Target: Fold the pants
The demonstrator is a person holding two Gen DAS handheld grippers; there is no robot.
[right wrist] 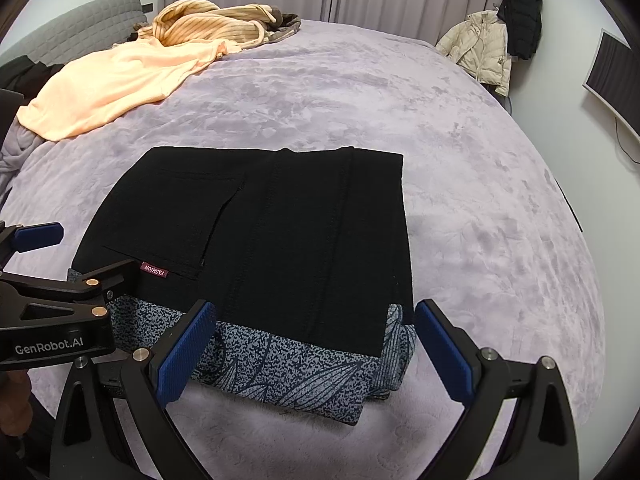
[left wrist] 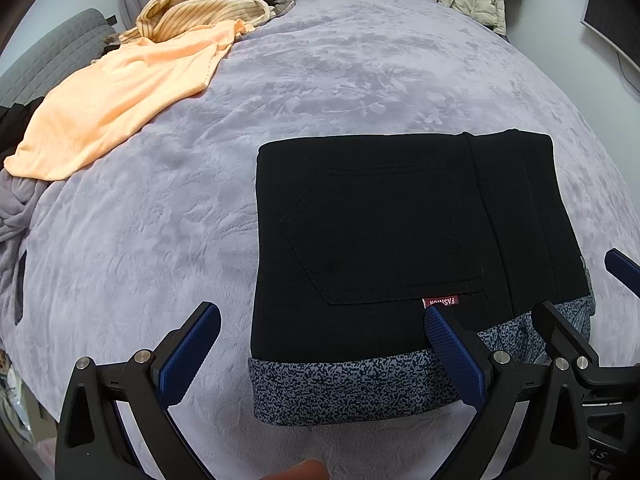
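Both tools hover just short of the folded pants (left wrist: 400, 240): the left tool (left wrist: 324, 344) and the right tool (right wrist: 316, 344) each gape wide, gripping nothing. Black, pocket side up, the pants lie flat on the lavender bed (right wrist: 480, 220), speckled lining peeking from their near edge. Beyond the pants, an orange garment (left wrist: 116, 96) sprawls at the bed's far left.

The bed (right wrist: 460, 200) is covered by a soft lilac blanket (left wrist: 340, 80). The folded black pants (right wrist: 280, 232) lie flat near its 6 o'clock edge. At 10 o'clock lie an orange shirt (right wrist: 116, 84) and a striped sweater (right wrist: 208, 24).
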